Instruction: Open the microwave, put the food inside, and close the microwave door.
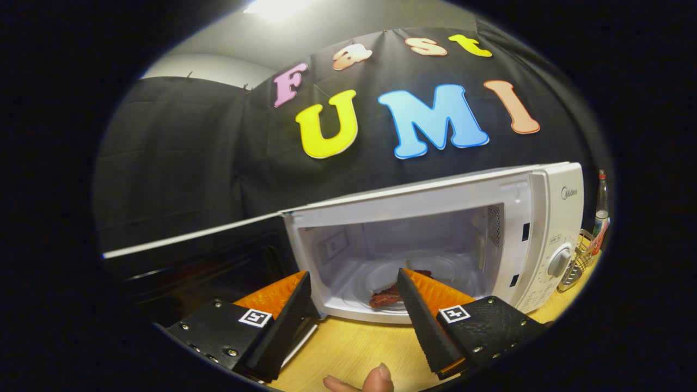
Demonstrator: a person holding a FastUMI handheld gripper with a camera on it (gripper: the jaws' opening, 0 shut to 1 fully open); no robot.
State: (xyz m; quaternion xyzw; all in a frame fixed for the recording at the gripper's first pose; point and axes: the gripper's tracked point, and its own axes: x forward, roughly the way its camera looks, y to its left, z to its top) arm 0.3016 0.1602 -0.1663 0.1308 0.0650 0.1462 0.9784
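Your gripper [354,283] was open, fingers spread wide and holding nothing, just in front of the microwave [435,239]. The food [387,296], a reddish-brown piece, already lay on the glass plate [430,272] inside, just beyond your right finger. The door [196,261] stood swung open, out past your left finger. So the step left looked like closing. To do it well you needed to pull back clear of the opening, move around behind the door's outer edge, push with one finger flat against it, and swing it steadily until it latched, without shoving the microwave along the table [354,348]. Your right finger covered part of the food, so its shape was unclear. The door's dark face was hard to read. A fingertip [378,377] showed between the fingers, below them. Beyond the microwave, a bottle [601,204] and wire rack [580,261] were only partly visible.
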